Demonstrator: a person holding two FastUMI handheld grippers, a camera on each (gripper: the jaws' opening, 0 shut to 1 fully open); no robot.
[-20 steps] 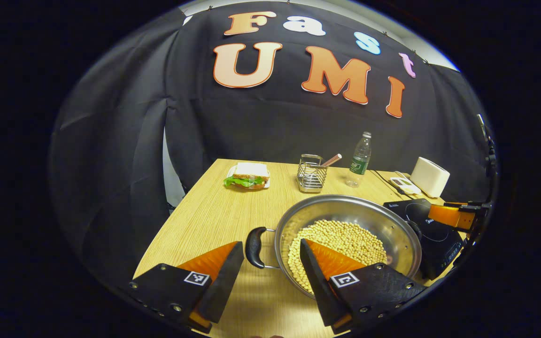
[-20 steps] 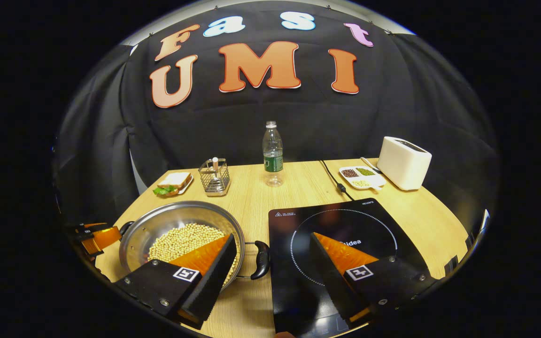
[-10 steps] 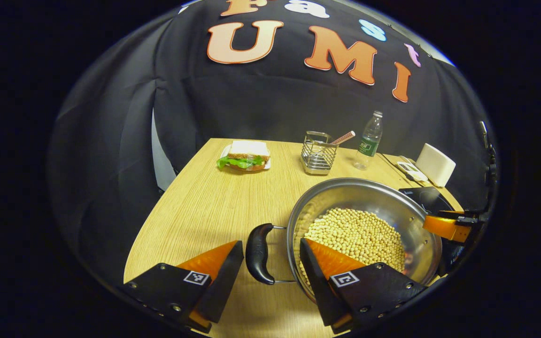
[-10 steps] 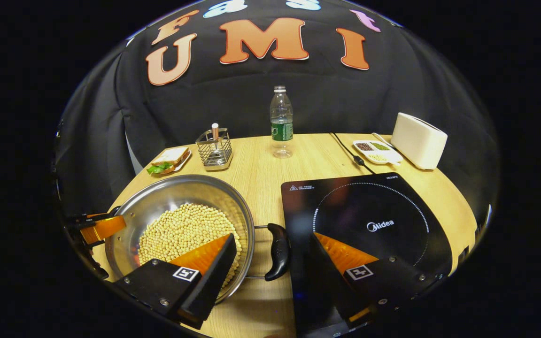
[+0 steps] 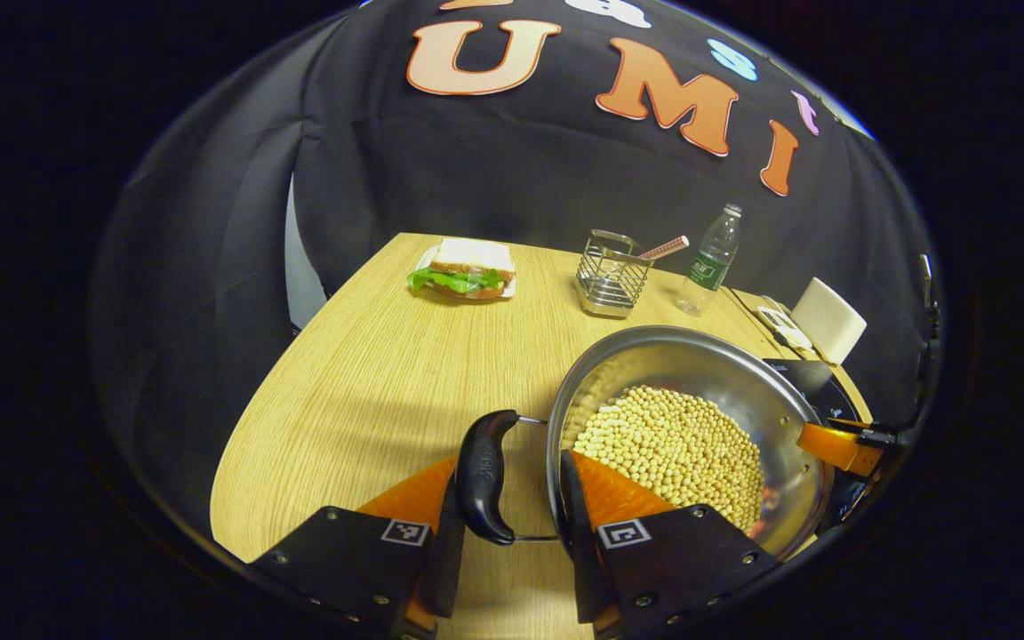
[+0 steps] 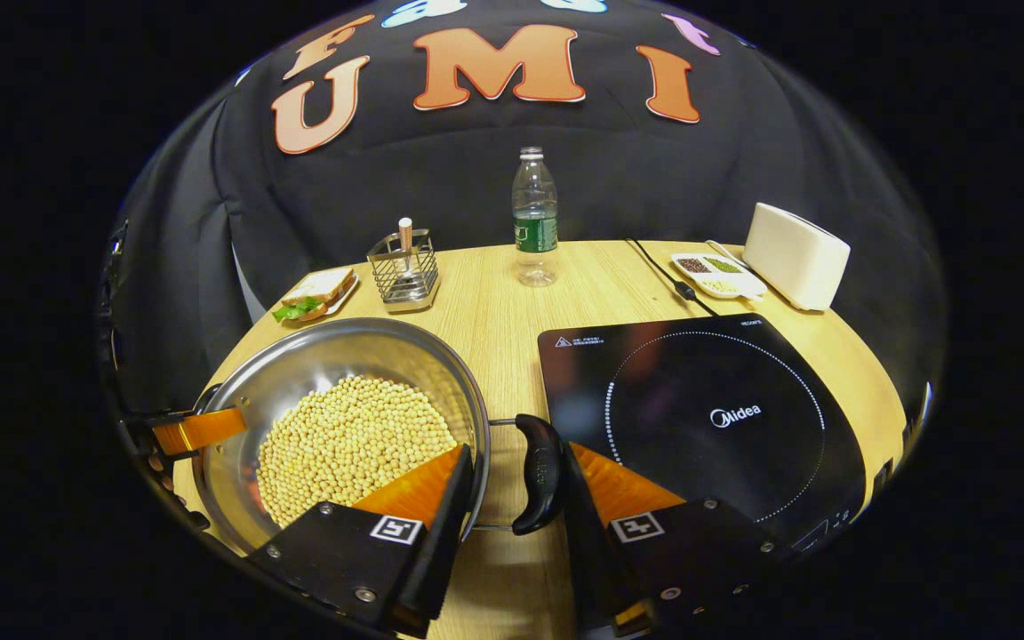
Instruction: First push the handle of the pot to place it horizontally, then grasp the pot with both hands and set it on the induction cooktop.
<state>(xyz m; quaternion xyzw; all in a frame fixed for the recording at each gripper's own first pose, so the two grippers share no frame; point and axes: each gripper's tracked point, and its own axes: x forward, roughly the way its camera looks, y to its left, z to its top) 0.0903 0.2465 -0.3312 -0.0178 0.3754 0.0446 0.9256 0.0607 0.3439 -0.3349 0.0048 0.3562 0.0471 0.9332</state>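
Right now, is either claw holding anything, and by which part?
Nothing clamped yet: left claw and right claw each straddle a black handle of the steel pot.

Wedge-shaped hand-held gripper [image 5: 503,542], square marker tags (screws alongside)

The left gripper view looks from low at the near left of the table [image 5: 370,373], facing far and right, close above the pot's left handle [image 5: 482,476]. The right gripper view looks from near the table's near edge, facing straight toward the far wall, close above the pot's right handle [image 6: 540,472] beside the induction cooktop [image 6: 708,418]. Both views share the bean-filled pot [image 5: 681,427], the sandwich [image 5: 463,269], the wire holder [image 5: 612,276], the water bottle [image 5: 709,260] and the white toaster [image 5: 828,320].
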